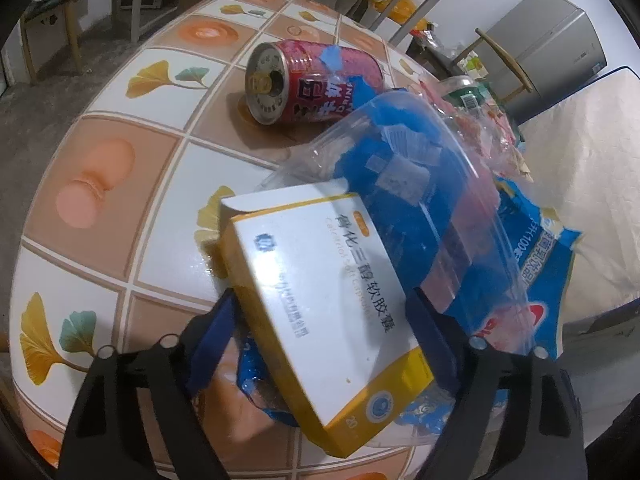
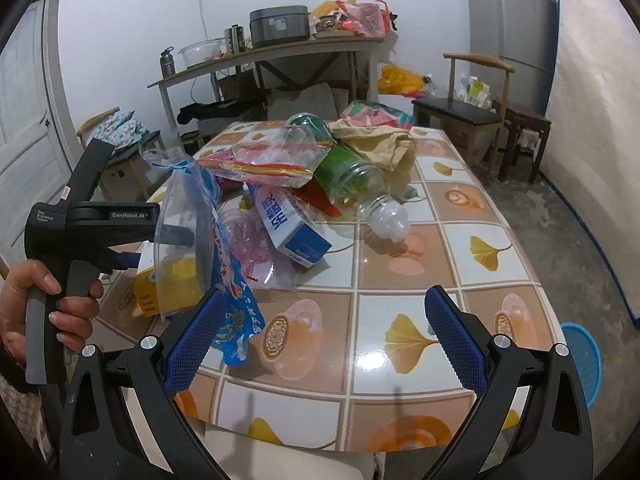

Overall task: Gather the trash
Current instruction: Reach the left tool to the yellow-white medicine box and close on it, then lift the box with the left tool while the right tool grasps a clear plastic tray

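Observation:
My left gripper (image 1: 320,308) is shut on a white and yellow medicine box (image 1: 320,300), held above the tiled table (image 1: 120,208); it also shows in the right wrist view (image 2: 168,276). A clear plastic lid (image 1: 420,168) and a blue plastic bag (image 1: 532,264) lie against the box. A red drink can (image 1: 308,82) lies on its side beyond. My right gripper (image 2: 324,320) is open and empty over the table's near edge. A trash pile with a green plastic bottle (image 2: 352,176), a blue and white carton (image 2: 292,228) and wrappers sits mid-table.
A crumpled tan bag (image 2: 384,144) lies at the table's far end. A chair (image 2: 460,108), a stool (image 2: 524,120), a fridge (image 2: 512,20) and a cluttered side table (image 2: 264,52) stand behind. A blue basket (image 2: 584,356) sits on the floor at right.

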Available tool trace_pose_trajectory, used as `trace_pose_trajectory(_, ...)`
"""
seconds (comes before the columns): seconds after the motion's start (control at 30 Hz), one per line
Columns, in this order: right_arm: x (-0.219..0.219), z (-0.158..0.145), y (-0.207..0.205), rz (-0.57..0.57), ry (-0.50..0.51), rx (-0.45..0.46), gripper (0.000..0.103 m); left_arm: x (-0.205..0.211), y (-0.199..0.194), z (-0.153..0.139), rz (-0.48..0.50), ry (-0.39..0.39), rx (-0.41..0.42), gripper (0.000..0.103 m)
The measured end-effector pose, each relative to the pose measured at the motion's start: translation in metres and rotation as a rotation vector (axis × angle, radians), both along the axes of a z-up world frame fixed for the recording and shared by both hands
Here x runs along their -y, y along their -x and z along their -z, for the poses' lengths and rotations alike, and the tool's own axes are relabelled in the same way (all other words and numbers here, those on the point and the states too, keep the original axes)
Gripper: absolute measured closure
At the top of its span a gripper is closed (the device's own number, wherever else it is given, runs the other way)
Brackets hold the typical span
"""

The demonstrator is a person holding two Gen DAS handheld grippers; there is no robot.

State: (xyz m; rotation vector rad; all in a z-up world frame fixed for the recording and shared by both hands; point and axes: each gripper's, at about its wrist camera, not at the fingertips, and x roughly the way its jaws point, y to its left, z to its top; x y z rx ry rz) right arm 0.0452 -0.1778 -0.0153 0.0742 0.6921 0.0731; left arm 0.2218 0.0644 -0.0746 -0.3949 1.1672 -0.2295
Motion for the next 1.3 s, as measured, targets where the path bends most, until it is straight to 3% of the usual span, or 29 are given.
trace_pose_trajectory(0.2, 0.003, -0.004, 0.002, 0.009, -0.004, 0.005, 0.008, -0.016, 0.009, -0.006, -0.038, 0.032, 0.026, 0.046)
trace_pose_trajectory(0.37, 0.004, -0.008, 0.005, 0.008, 0.002, 0.017, 0.008, -0.026, 0.018, -0.012, -0.056, 0.066, 0.055, 0.056)
trace_pose_trajectory(0.7, 0.0, -0.013, 0.007, 0.006, 0.018, 0.03, 0.008, -0.046, 0.033, -0.022, -0.095, 0.234, 0.117, 0.072)
trace_pose_trajectory(1.03, -0.012, -0.026, 0.012, -0.03, 0.026, 0.069, 0.008, -0.071, 0.057, -0.037, -0.136, 0.401, 0.218, 0.074)
trace_pose_trajectory(1.3, -0.036, -0.051, 0.017, -0.132, 0.031, 0.152, 0.008, -0.102, 0.082, -0.051, -0.214, 0.45, 0.298, 0.074)
